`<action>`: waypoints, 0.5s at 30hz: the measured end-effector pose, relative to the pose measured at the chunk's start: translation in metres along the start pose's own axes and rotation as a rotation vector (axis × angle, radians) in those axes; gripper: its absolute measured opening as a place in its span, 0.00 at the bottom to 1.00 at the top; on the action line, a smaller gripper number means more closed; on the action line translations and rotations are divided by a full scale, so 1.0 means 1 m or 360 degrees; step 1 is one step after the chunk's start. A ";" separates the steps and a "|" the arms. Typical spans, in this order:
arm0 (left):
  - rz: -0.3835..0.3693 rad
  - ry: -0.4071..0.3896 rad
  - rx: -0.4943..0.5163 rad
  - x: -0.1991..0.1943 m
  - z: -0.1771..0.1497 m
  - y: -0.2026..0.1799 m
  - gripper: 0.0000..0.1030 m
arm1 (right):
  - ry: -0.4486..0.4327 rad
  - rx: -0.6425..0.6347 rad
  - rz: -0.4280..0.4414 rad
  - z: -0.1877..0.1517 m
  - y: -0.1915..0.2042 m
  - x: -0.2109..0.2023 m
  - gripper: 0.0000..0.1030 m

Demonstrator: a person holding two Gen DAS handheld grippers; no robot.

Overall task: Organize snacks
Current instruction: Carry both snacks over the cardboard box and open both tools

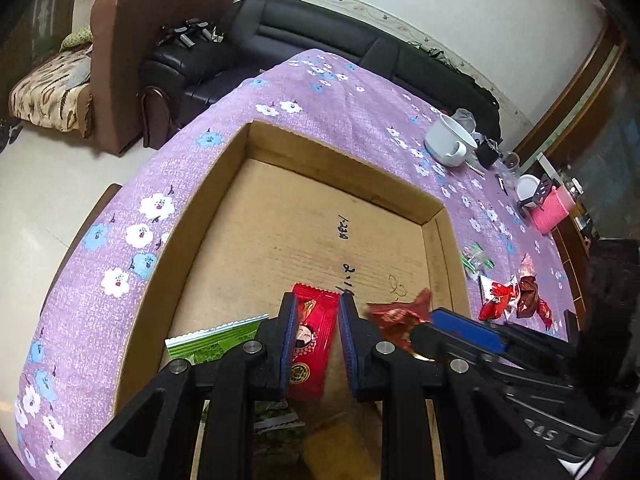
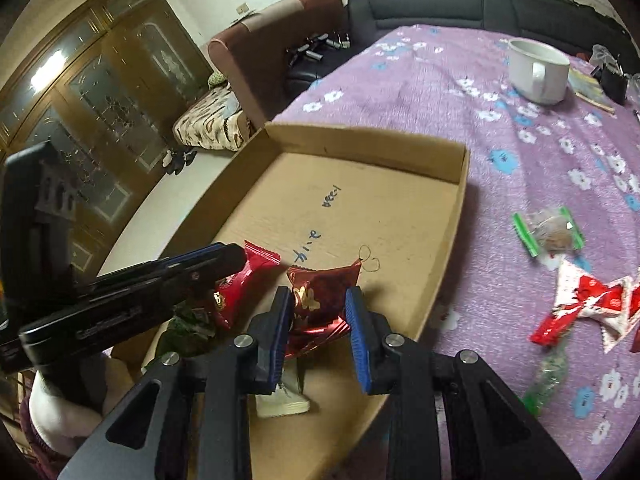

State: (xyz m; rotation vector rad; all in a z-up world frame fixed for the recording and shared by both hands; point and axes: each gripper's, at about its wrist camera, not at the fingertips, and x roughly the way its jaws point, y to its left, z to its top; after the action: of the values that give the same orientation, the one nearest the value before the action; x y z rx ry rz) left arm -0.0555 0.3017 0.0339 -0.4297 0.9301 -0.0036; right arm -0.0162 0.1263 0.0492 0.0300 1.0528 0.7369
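Note:
A shallow cardboard box (image 1: 240, 148) (image 2: 360, 136) sits on a purple flowered tablecloth. My left gripper (image 1: 316, 340) is open over the box, with a red snack packet (image 1: 314, 320) lying between its fingers. A green packet (image 1: 216, 340) lies to its left in the box. My right gripper (image 2: 318, 336) is open over the box, straddling a shiny dark-red foil packet (image 2: 324, 292), which also shows in the left wrist view (image 1: 396, 312). The left gripper (image 2: 224, 258) reaches in from the left in the right wrist view.
Loose snacks lie on the cloth right of the box: a clear green-edged packet (image 2: 550, 230), red-and-white packets (image 2: 588, 300) and a green packet (image 2: 548, 376). A white mug (image 2: 538, 70) (image 1: 450, 140) stands farther back. A pink container (image 1: 550, 210) sits near the table's far edge. Sofas stand behind.

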 end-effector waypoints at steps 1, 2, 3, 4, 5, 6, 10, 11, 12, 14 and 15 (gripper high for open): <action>-0.0015 -0.0002 -0.0007 0.000 -0.001 0.001 0.24 | 0.0000 0.0006 0.0011 0.000 0.000 0.002 0.27; -0.0029 -0.0008 -0.0011 -0.002 -0.001 0.002 0.27 | -0.0006 0.0011 0.0021 0.000 0.000 0.003 0.27; -0.0042 -0.0018 -0.0019 -0.004 -0.002 0.002 0.36 | -0.0011 0.0021 0.0025 -0.001 -0.001 0.002 0.27; -0.0044 -0.0032 -0.0032 -0.005 -0.003 0.003 0.47 | -0.0021 0.0034 0.0035 -0.002 -0.002 -0.001 0.27; -0.0052 -0.0047 -0.0045 -0.008 -0.004 0.004 0.51 | -0.0030 0.0039 0.0043 -0.001 -0.003 -0.004 0.27; -0.0078 -0.0066 -0.0063 -0.012 -0.006 0.004 0.56 | -0.0040 0.0042 0.0044 -0.001 -0.003 -0.007 0.28; -0.0138 -0.0105 -0.0125 -0.025 -0.009 0.002 0.74 | -0.0142 0.0084 0.0052 0.000 -0.013 -0.038 0.35; -0.0149 -0.0113 -0.0135 -0.028 -0.011 0.001 0.76 | -0.0172 0.0109 0.0055 -0.001 -0.019 -0.048 0.37; -0.0167 -0.0119 -0.0142 -0.032 -0.012 -0.002 0.79 | -0.0189 0.0127 0.0053 -0.002 -0.024 -0.054 0.37; -0.0230 -0.0123 -0.0153 -0.038 -0.015 -0.009 0.80 | -0.0234 0.0177 0.0036 -0.008 -0.042 -0.074 0.37; -0.0273 -0.0123 -0.0154 -0.041 -0.017 -0.013 0.80 | -0.0249 0.0196 0.0024 -0.011 -0.049 -0.081 0.37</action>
State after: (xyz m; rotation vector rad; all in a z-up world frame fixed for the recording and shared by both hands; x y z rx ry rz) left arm -0.0914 0.2912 0.0616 -0.5945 0.8173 -0.0980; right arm -0.0213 0.0403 0.0885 0.1981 0.9480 0.6715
